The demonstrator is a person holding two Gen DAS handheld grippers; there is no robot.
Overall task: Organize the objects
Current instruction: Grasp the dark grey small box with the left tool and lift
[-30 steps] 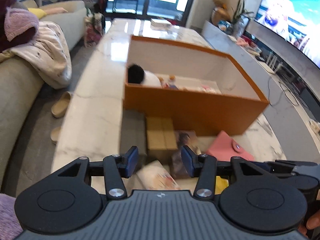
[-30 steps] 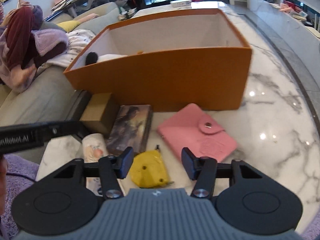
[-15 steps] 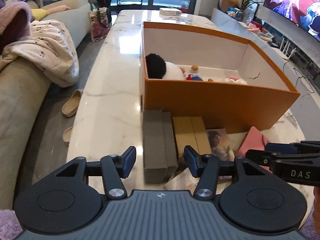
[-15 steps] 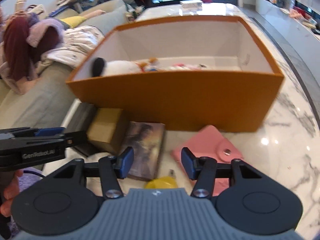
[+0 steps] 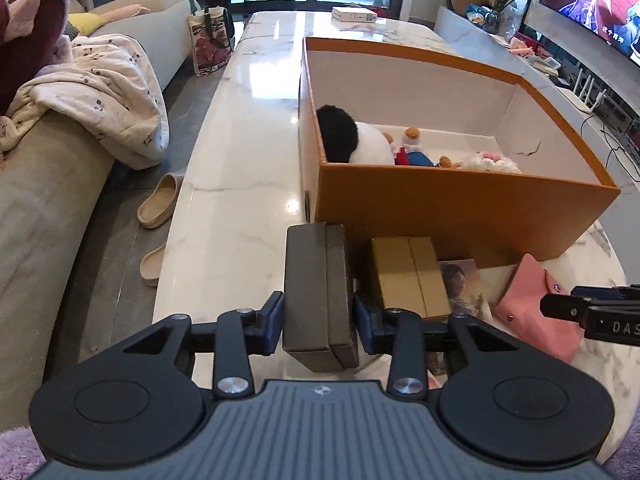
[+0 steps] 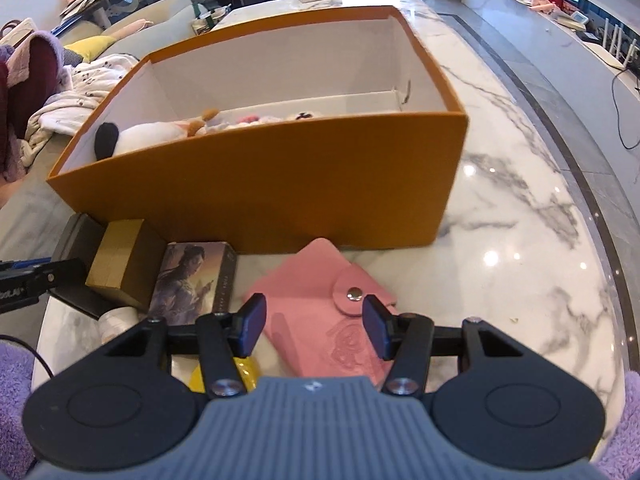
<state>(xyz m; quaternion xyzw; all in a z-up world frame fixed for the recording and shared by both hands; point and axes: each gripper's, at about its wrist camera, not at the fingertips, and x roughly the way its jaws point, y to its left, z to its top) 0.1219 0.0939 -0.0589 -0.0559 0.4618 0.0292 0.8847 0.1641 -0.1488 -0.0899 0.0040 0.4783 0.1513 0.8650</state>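
My left gripper [image 5: 319, 322] is shut on a dark grey box [image 5: 318, 288] in front of the orange box [image 5: 460, 208]. A tan box [image 5: 408, 272], a picture-cover box [image 5: 460, 280] and a pink wallet [image 5: 536, 308] lie beside it. The orange box [image 6: 280, 184] holds plush toys [image 6: 160, 136]. My right gripper [image 6: 314, 328] is open above the pink wallet [image 6: 320, 320]. The tan box [image 6: 120, 260], the picture-cover box [image 6: 188, 284] and a yellow object [image 6: 240, 376] lie to its left.
The marble table [image 5: 240, 160] runs ahead, with a white box [image 5: 354, 14] at its far end. A sofa with blankets [image 5: 100, 88] and slippers [image 5: 158, 200] are on the left. A TV bench [image 5: 580, 92] is on the right.
My left gripper has moved forward and closed on the dark grey box. My right gripper has advanced over the pink wallet and stays open.
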